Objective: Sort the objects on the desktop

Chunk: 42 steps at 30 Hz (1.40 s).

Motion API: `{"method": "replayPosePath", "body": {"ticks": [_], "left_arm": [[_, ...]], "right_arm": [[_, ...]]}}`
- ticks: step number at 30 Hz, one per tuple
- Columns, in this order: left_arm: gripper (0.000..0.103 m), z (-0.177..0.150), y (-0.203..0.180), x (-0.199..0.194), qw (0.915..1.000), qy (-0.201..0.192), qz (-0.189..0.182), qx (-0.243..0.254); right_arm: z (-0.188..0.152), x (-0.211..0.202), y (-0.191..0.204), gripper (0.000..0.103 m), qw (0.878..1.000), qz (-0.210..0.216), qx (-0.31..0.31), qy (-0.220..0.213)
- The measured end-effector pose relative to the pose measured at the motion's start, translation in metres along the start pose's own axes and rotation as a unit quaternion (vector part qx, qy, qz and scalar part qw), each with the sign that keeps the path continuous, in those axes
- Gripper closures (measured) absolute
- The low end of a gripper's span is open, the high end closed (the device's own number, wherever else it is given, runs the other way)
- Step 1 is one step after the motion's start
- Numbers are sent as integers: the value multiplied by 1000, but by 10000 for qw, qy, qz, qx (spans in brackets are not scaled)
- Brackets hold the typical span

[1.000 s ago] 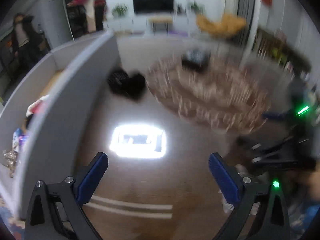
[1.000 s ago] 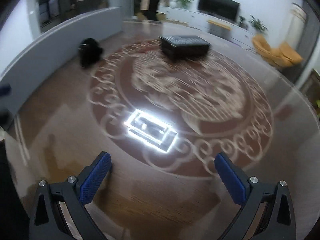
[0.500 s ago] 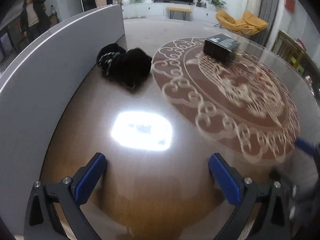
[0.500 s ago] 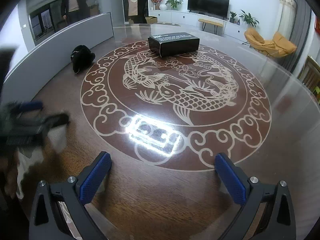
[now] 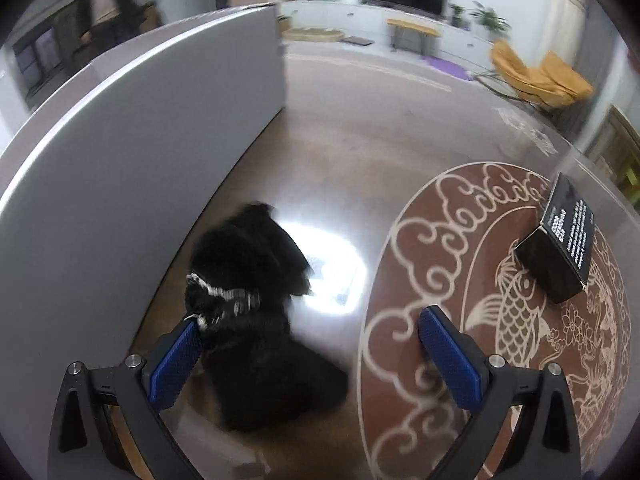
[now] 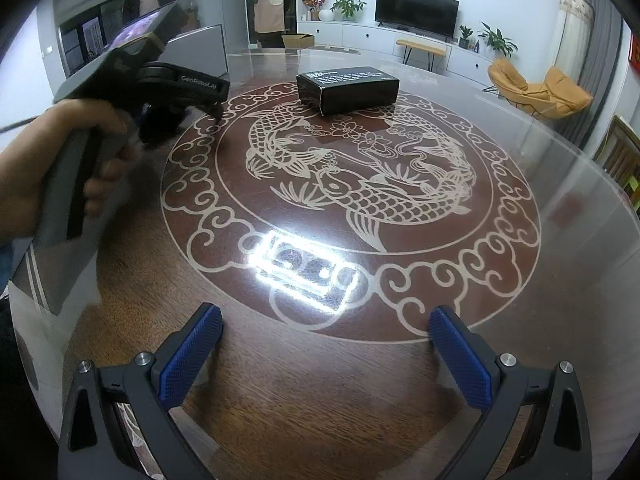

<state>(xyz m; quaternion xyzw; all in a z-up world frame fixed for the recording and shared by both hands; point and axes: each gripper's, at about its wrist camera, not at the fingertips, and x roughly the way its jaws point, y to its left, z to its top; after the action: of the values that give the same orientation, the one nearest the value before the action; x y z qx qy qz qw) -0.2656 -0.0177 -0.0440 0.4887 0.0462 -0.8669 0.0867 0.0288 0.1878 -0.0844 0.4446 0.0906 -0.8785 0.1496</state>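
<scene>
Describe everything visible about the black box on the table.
The black box is a closed, oblong carton, apparently glossy cardboard, with small white print on its top face and a white-edged end flap. It lies flat on the round table, at the far edge of the fish-and-cloud inlay, resting partly over the pattern. Nothing else touches it; both grippers are well away from it. The print is too small to read.
</scene>
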Motion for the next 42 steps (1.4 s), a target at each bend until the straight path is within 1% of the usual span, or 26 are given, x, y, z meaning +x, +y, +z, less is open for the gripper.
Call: {"method": "replayPosePath", "body": {"ticks": [1,2,4,5,6,8,10,12,13,15,17,18,20,21,22,24,26,27,33,35,36,38,39,40,41,42], "left_arm": [[11,-2,0,-1,9997,-152,-89,173],[19,-6,-2,-6,9983,-369,-205,394],[54,-12,-7,-12,9964,-499,-315,613],[62,-17,-10,-17,9951,-517,-387,750],[67,-23,-12,-21,9942,-512,-437,840],[68,-41,-12,-33,9926,-529,-583,922],[68,-67,-8,-50,9914,-579,-658,975],[68,-85,-9,-63,9908,-592,-722,984],[68,-101,-7,-73,9902,-599,-766,1001],[68,-118,-3,-87,9891,-607,-818,1064],[68,-133,-2,-97,9882,-639,-811,1129],[65,-136,-3,-99,9883,-658,-790,1127],[49,-134,-8,-93,9891,-661,-756,1081],[30,-133,-6,-90,9904,-599,-715,1023],[22,-129,-8,-82,9913,-552,-699,965],[18,-122,-6,-76,9923,-521,-734,856],[8,-122,-11,-74,9918,-447,-698,973],[0,-122,-14,-72,9914,-380,-674,1056],[0,-125,-15,-71,9916,-360,-696,1026],[0,-127,-14,-72,9919,-363,-684,1005],[0,-127,-13,-72,9920,-364,-681,995],[0,-127,-13,-73,9920,-370,-677,1001],[0,-128,-13,-73,9920,-368,-680,994],[0,-127,-13,-72,9921,-370,-681,984],[0,-127,-12,-73,9922,-371,-681,979],[0,-128,-11,-74,9922,-372,-678,973]], "right_arm": [[0,0,0,0,10000,0,0,0],[0,0,0,0,10000,-1,-1,0],[0,0,0,0,10000,-2,-3,0],[0,0,0,0,10000,-5,-6,-2],[0,0,0,0,10000,-8,-8,-3],[0,0,0,0,10000,-7,-9,-3],[0,0,0,0,10000,-8,-10,-3],[0,0,0,0,10000,-15,-14,-5],[1,0,0,0,10000,-22,-17,-7],[1,0,0,0,10000,-32,-22,-12],[1,0,0,0,10000,-40,-28,-14],[1,0,0,0,10000,-46,-31,-17],[1,0,0,0,10000,-57,-36,-21],[1,-1,0,0,10000,-63,-41,-23],[1,-1,0,0,10000,-68,-45,-24],[1,-1,0,0,10000,-79,-52,-28],[1,-1,0,0,10000,-80,-53,-28],[1,-1,0,0,10000,-76,-52,-27],[1,0,-1,0,10000,-48,-35,-16],[3,2,-4,0,9999,88,37,48],[8,4,-9,0,9996,228,86,130],[27,11,-22,0,9971,608,315,337],[45,18,-34,0,9936,832,620,453],[59,25,-43,0,9901,948,895,524],[81,37,-54,0,9831,1132,1301,620],[97,46,-61,0,9778,1226,1582,624]]}}
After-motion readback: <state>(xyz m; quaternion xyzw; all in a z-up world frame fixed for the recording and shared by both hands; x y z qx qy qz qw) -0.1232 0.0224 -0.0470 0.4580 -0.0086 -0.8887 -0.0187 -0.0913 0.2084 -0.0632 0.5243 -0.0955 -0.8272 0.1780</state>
